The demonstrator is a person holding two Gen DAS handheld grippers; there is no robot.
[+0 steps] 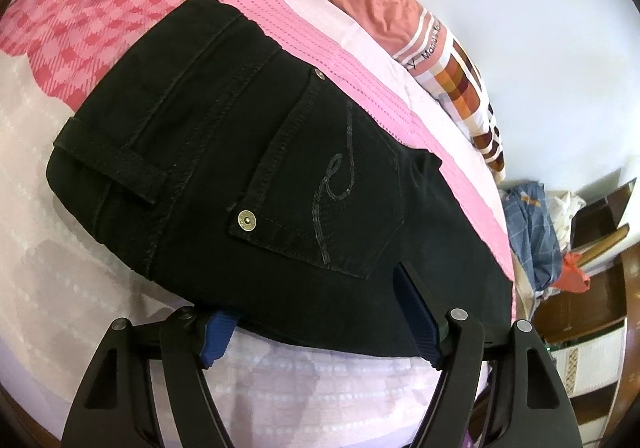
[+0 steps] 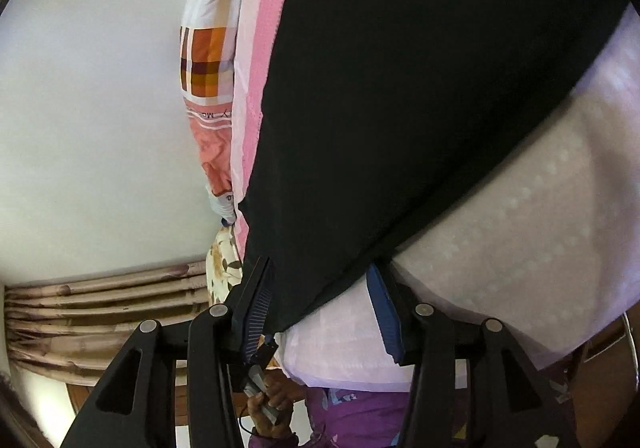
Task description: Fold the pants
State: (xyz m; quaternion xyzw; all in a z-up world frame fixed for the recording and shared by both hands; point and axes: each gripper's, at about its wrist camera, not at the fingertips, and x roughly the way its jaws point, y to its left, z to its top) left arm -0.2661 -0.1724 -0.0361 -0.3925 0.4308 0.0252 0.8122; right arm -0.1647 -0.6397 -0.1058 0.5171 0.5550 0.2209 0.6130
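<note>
Black jeans lie on a pink and white bedspread, back pocket with rivets and a sequin swirl facing up, waistband toward the upper left. My left gripper is open, its blue-padded fingers on either side of the jeans' near edge below the pocket. In the right wrist view the black fabric fills the upper middle. My right gripper is open, its fingers straddling the fabric's lowest edge. I cannot tell whether either touches the cloth.
A crumpled orange and checked blanket lies along the bed's far side by a white wall. Clothes and wooden shelves stand at the right. A beige curtain and the person's hand show low in the right wrist view.
</note>
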